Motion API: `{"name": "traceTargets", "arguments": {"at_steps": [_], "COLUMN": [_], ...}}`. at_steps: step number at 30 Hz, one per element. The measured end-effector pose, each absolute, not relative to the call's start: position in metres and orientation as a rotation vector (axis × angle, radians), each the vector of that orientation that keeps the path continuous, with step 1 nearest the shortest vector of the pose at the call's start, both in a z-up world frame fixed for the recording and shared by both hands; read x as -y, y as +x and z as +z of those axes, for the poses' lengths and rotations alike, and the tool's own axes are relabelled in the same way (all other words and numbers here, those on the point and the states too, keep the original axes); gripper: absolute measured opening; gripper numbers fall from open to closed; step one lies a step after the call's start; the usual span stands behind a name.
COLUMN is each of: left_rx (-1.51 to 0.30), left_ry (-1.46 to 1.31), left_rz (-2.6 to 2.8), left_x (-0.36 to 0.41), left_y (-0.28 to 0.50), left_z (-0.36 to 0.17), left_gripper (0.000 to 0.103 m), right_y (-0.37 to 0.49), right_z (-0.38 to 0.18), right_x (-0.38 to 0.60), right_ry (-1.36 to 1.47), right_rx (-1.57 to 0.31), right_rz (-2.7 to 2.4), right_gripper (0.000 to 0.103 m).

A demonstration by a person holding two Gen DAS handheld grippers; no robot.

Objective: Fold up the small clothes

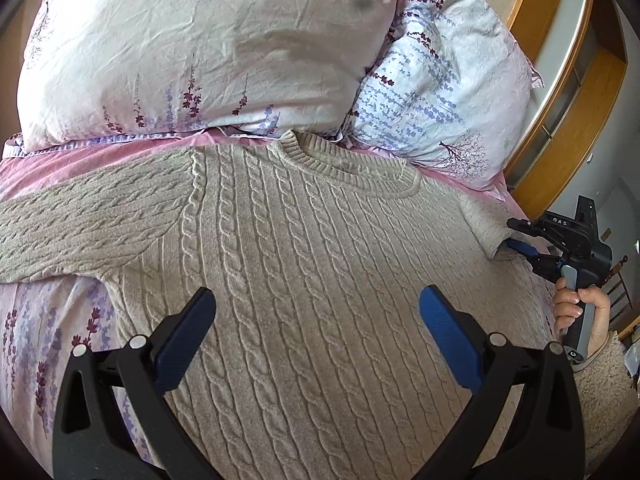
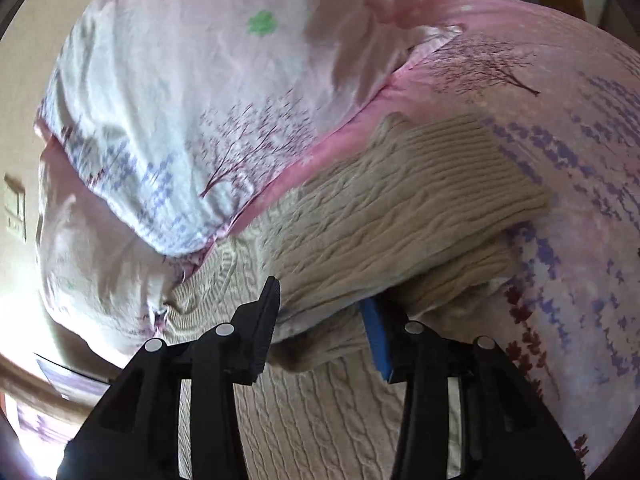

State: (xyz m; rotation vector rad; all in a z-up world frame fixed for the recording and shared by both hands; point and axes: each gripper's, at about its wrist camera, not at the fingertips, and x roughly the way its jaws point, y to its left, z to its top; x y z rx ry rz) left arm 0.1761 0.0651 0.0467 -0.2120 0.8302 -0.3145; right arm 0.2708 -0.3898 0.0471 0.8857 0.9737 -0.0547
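A beige cable-knit sweater (image 1: 304, 264) lies flat, face up, on the bed, collar toward the pillows. Its left sleeve (image 1: 80, 220) stretches out to the left. My left gripper (image 1: 316, 312) hovers open and empty over the sweater's chest. My right gripper (image 1: 516, 246) is at the sweater's right shoulder, with the right sleeve (image 2: 400, 220) between its fingers. In the right wrist view the right gripper (image 2: 324, 312) has the sleeve fabric bunched between its jaws, and the ribbed cuff (image 2: 480, 168) lies beyond on the sheet. The jaws look partly closed on the cloth.
Two floral pillows (image 1: 200, 52) (image 1: 440, 84) lie at the head of the bed just past the collar. The pink and lavender bedsheet (image 1: 36, 328) shows around the sweater. A wooden headboard or cabinet (image 1: 568, 112) stands at the right.
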Motion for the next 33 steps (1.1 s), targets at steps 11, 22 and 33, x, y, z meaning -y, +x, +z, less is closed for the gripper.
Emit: {"name": "traceTargets", "arguments": {"at_steps": [11,22,33], "left_rx": [-0.819,-0.874,-1.022], "left_ry": [-0.433,-0.656,-0.732], "left_rz": [-0.394,-0.444,-0.492], "left_x": [-0.093,-0.098,-0.060], "left_y": [0.191,0.212,0.243], "left_z": [0.045,0.029,0.003], "left_gripper": [0.101,0.092,0.068], "right_y": [0.288,0.307,0.257], "right_z": [0.090,0.056,0.072], "right_x": [0.371,0.149,0.305], "right_ry": [0.614,0.248,0.754], "right_rx": [-0.821,-1.138,-1.024], "right_rz": [-0.166,0.426,0.138], "right_gripper": [0.010,0.023,0.043]}}
